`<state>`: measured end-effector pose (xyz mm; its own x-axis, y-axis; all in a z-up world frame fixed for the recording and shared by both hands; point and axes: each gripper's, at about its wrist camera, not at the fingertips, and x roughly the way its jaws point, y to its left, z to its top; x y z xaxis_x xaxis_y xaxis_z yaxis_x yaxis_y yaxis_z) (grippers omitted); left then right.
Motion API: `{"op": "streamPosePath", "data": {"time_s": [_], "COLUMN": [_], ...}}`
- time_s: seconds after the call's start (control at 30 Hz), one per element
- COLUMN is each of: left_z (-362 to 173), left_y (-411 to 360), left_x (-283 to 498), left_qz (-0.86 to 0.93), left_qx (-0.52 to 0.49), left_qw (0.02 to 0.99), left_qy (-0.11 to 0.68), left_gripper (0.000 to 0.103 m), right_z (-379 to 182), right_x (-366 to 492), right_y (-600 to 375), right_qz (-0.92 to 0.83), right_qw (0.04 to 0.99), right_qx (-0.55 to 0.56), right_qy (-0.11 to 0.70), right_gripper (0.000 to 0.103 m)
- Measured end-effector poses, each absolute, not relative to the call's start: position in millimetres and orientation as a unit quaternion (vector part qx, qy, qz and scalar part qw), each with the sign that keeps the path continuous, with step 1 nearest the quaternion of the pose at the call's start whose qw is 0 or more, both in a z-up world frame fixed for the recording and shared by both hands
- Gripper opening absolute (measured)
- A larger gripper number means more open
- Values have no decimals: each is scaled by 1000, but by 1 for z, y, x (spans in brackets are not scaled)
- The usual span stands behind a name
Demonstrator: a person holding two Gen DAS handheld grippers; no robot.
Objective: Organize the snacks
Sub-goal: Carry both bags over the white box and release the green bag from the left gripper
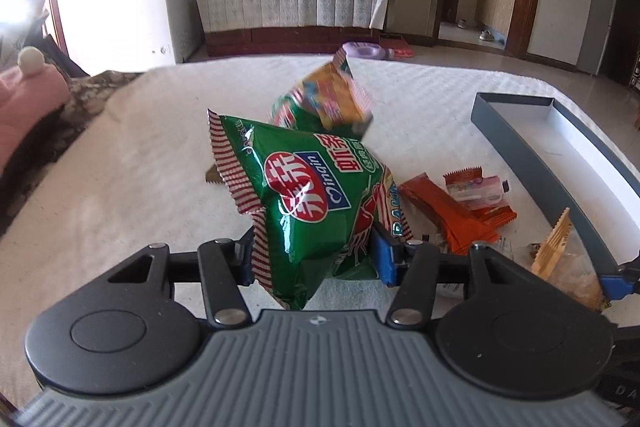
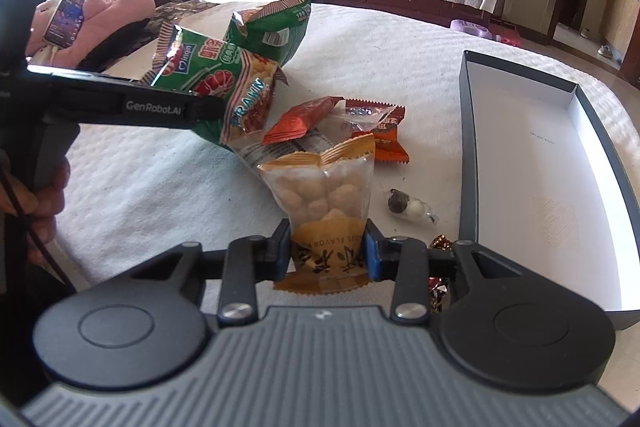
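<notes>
Plainly, little is sorted: the grey box on the bed holds nothing visible. The green prawn-cracker bag sits lifted between the fingers of the left hand-held gripper, which looks clamped on its lower end. The right hand-held gripper is clenched on a yellow peanut packet. Orange packets, a second green bag and loose candies wait outside the box, so nearly everything is left.
</notes>
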<state>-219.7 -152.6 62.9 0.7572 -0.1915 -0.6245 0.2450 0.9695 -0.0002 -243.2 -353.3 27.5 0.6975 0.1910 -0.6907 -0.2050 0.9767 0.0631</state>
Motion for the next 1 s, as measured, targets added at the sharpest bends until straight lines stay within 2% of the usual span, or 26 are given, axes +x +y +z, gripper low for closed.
{"op": "streamPosePath", "data": {"time_s": [0.33, 0.77, 1.0], "left_z": [76, 97, 103], "left_y": [-156, -193, -224], "left_x": [-232, -240, -249], "left_qz": [-108, -162, -202], "left_qx": [63, 40, 42], "left_qw": [950, 955, 952], "left_qy": [287, 244, 225], "left_gripper": [59, 59, 59], "right_z": [68, 74, 59], "right_x": [-233, -202, -195], "right_y": [-359, -400, -437], "right_qz": [109, 49, 7], "right_qw": [938, 943, 938], "right_qx": [-22, -41, -32], "right_qy": [328, 326, 346], "right_gripper": [39, 39, 39]}}
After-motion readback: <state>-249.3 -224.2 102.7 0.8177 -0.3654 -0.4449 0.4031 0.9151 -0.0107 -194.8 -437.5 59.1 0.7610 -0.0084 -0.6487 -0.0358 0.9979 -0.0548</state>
